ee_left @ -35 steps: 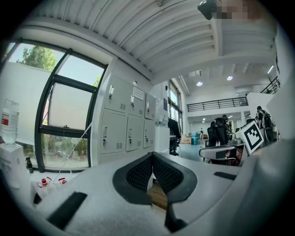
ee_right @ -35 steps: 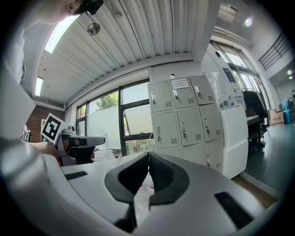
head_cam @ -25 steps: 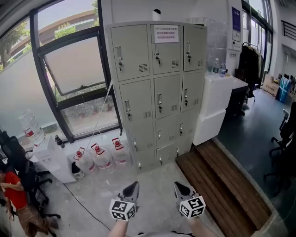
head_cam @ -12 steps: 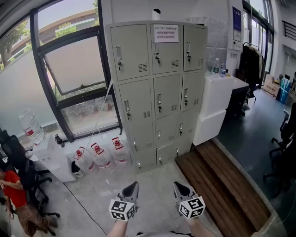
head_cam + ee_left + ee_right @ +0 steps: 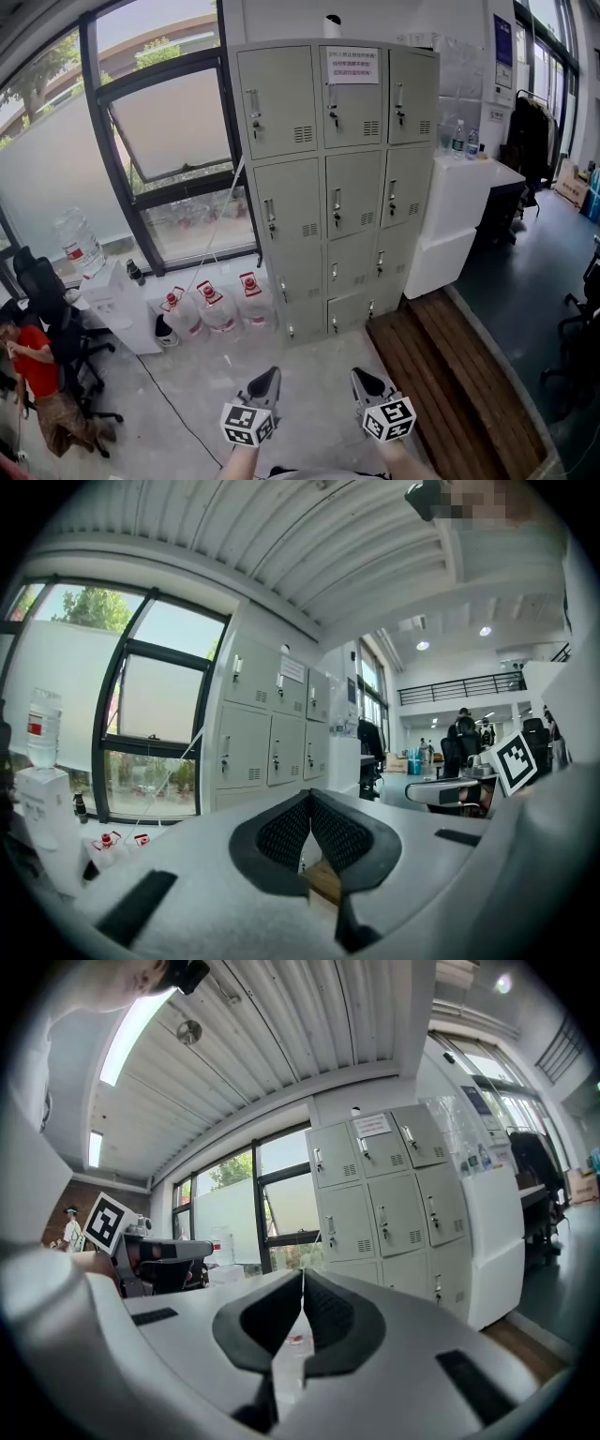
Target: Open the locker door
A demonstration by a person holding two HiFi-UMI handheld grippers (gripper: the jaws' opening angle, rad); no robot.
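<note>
A grey bank of lockers (image 5: 336, 178) stands against the far wall, three columns wide, every door closed, each with a small handle and lock; it also shows in the left gripper view (image 5: 267, 724) and the right gripper view (image 5: 394, 1208). A paper notice (image 5: 352, 66) is stuck on the top middle door. My left gripper (image 5: 269, 378) and right gripper (image 5: 362, 377) are held low at the bottom of the head view, well short of the lockers. The jaws of both meet at their tips, with nothing between them (image 5: 309, 799) (image 5: 302, 1274).
Several water jugs with red caps (image 5: 214, 307) sit on the floor left of the lockers. A large window (image 5: 150, 141) fills the left wall. A white counter (image 5: 464, 216) and a wooden step (image 5: 450, 375) lie to the right. A person in red (image 5: 33, 361) sits at far left.
The head view has shifted slightly, so the lockers sit a little further right and lower in frame. Both grippers keep their places, still shut.
</note>
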